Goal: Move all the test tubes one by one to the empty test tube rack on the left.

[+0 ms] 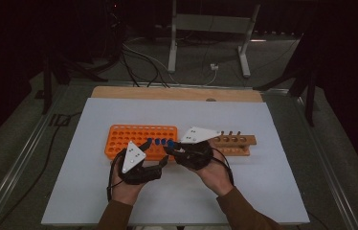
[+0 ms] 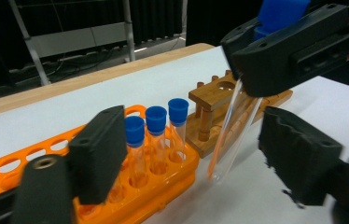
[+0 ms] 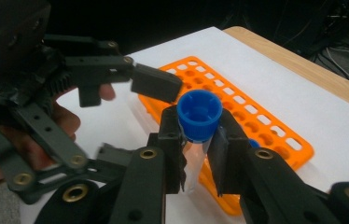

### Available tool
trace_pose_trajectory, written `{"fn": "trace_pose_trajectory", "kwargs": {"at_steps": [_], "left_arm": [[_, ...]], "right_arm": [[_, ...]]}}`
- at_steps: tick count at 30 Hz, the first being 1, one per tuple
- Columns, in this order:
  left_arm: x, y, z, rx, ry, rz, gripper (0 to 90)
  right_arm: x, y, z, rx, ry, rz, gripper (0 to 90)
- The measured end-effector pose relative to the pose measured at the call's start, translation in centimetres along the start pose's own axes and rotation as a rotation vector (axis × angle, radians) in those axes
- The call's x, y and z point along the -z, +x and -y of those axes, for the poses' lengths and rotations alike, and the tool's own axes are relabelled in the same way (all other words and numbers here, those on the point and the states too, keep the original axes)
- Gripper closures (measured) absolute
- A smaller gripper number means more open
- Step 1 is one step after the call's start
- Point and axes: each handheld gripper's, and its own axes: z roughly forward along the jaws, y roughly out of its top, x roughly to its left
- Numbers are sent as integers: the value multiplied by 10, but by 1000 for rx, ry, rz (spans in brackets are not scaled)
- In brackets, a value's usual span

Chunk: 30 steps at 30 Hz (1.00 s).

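clamping a blue-capped tube (image 3: pixel 196 140), right tool (image 3: pixel 196 158) hides its base; left tool (image 2: pixel 182 158) seemingly open.

- The test tube (image 3: pixel 195 161) is clear and glossy, like glass or clear plastic; its blue cap (image 3: pixel 199 115) is smooth matt plastic.
- The orange rack (image 2: pixel 130 186) is smooth, slightly shiny plastic.
- The wooden rack (image 2: pixel 210 100) is bare, light-brown wood.
- The tabletop (image 1: pixel 119 201) has a matt white sheet over pale wood.
- The right gripper (image 3: pixel 196 154) is matt black plastic; the pads on its jaws look rough.
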Motion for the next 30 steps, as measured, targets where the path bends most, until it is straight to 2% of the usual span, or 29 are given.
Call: {"fn": "trace_pose_trajectory", "kwargs": {"at_steps": [8, 13, 30], "left_arm": [[0, -5, 0, -27, -1, 40, 566], [0, -6, 0, -40, -5, 61, 677], [1, -8, 0, -51, -23, 85, 773]], "right_arm": [[-6, 7, -4, 9, 3, -17, 769], [-7, 8, -4, 7, 2, -19, 769], [-10, 10, -4, 4, 9, -31, 770]]}}
